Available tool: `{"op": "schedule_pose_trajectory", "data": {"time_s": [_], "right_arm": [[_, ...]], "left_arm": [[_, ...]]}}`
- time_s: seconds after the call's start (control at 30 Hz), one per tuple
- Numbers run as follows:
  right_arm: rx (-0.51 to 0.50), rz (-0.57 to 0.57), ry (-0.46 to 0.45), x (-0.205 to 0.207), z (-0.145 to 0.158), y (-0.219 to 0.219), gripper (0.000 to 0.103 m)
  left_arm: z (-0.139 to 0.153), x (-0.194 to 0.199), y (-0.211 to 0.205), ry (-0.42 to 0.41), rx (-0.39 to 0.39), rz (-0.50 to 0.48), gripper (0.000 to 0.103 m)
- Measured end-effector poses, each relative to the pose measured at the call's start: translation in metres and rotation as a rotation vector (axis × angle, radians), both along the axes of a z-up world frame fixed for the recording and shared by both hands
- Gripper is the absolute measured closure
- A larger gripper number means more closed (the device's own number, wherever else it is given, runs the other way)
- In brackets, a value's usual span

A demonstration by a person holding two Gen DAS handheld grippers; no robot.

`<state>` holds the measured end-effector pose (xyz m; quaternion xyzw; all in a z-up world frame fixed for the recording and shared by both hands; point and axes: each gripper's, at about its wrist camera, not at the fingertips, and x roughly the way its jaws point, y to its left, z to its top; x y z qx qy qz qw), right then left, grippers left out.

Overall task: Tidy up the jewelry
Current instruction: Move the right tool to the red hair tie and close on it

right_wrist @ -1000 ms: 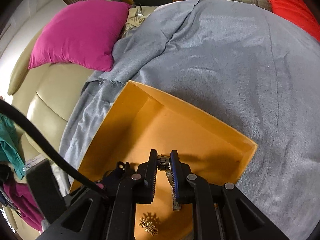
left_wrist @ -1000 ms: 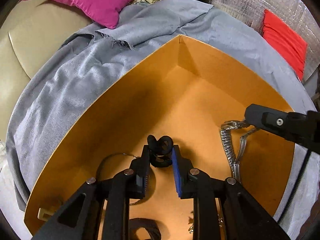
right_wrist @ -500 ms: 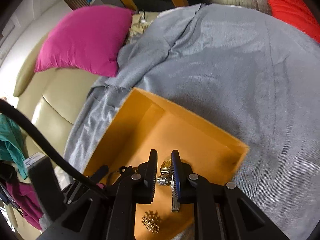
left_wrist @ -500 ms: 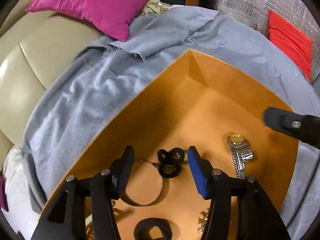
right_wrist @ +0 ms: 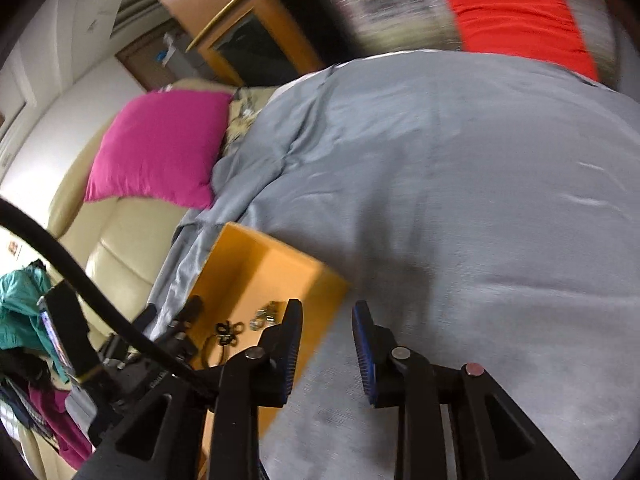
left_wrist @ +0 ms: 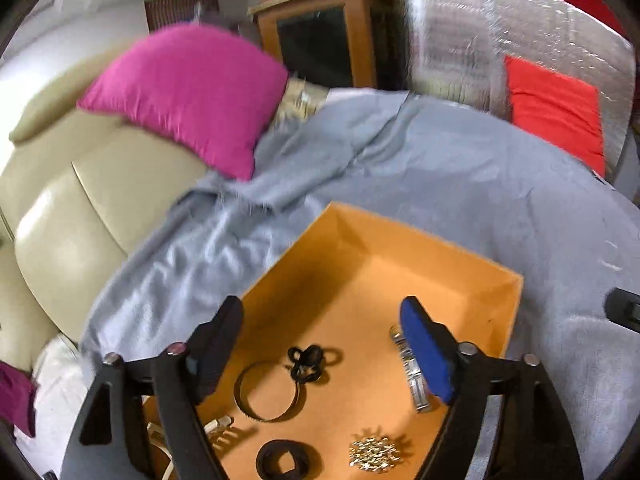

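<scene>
Drop step looks done: watch & black hair tie lie in orange box. Left gripper just opened wide, empty; right gripper just opened some, empty. Next: find another piece.

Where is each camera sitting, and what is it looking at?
Left wrist view: on the left gripper, jaws just opened and empty, looking down into the orange box of jewelry.
Right wrist view: on the right gripper, jaws just opening and empty, looking over the grey cloth beside the box.
Both show: box, cloth, pink pillow.
</scene>
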<state>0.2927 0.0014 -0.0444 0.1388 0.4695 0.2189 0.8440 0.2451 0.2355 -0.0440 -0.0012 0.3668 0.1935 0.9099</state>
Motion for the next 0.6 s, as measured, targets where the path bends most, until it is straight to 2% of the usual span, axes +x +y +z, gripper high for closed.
{"op": "schedule_pose_trajectory", "data": {"time_s": [0.1, 0.27, 0.47, 0.6], "right_arm": [[0.004, -0.043, 0.005, -0.009, 0.001, -0.032, 0.075], [0.000, -0.135, 0.007, -0.033, -0.008, -0.099, 0.075], [0.003, -0.268, 0.026, -0.062, -0.026, -0.180, 0.075], [0.057, -0.371, 0.036, -0.073, -0.032, -0.235, 0.075]], "left_arm": [[0.007, 0.000, -0.017, -0.027, 0.073, -0.007, 0.020], [0.016, -0.007, -0.065, -0.091, 0.145, -0.108, 0.020], [0.008, 0.000, -0.108, -0.060, 0.237, -0.141, 0.020], [0.009, 0.001, -0.114, -0.070, 0.216, -0.120, 0.020]]}}
